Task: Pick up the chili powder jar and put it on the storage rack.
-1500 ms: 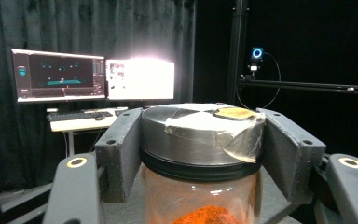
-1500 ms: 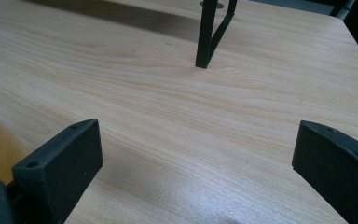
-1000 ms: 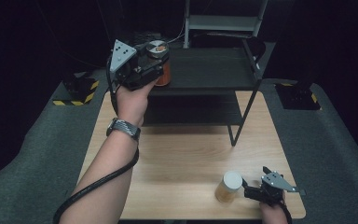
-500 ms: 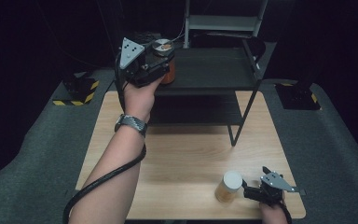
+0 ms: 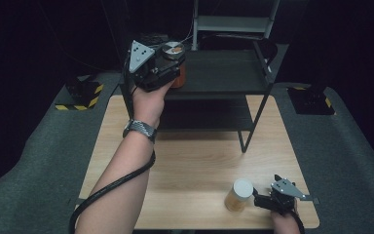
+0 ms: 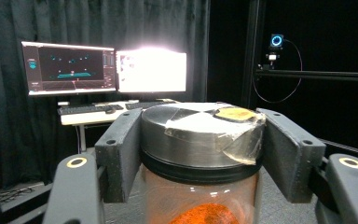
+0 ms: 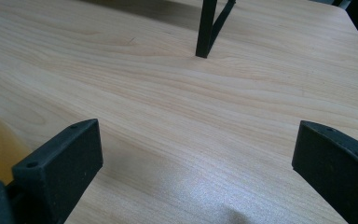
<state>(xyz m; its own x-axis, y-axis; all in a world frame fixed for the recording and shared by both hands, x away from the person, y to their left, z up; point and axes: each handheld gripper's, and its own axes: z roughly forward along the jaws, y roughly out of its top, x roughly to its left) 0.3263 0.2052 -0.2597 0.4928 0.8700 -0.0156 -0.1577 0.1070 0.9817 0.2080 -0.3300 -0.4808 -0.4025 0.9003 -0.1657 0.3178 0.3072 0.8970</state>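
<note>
The clear glass jar with orange-red powder and a grey metal screw lid point(image 6: 200, 140) is clenched at lid height between the two black jaws of the left gripper point(image 5: 168, 61). The left gripper view shows both pads pressed flat against the lid's sides, with a patch of clear tape and a yellowish mark on top. In the high view the jar sits at about eleven o'clock from the table's middle, carried at the front left corner of the black metal shelf rack point(image 5: 224, 73), roughly level with its upper tier; whether its base already touches the shelf cannot be told.

By my reading the pick-up is done and the placing is what remains: the jar has yet to be set down and let go.

At about five o'clock, near the front edge of the light wooden table point(image 5: 195, 161), the right gripper point(image 5: 263, 200) rests with its jaws spread wide and nothing between them. Just beside it stands a second jar with a white lid and tan contents point(image 5: 238, 194), untouched and probably still to be shelved.
</note>
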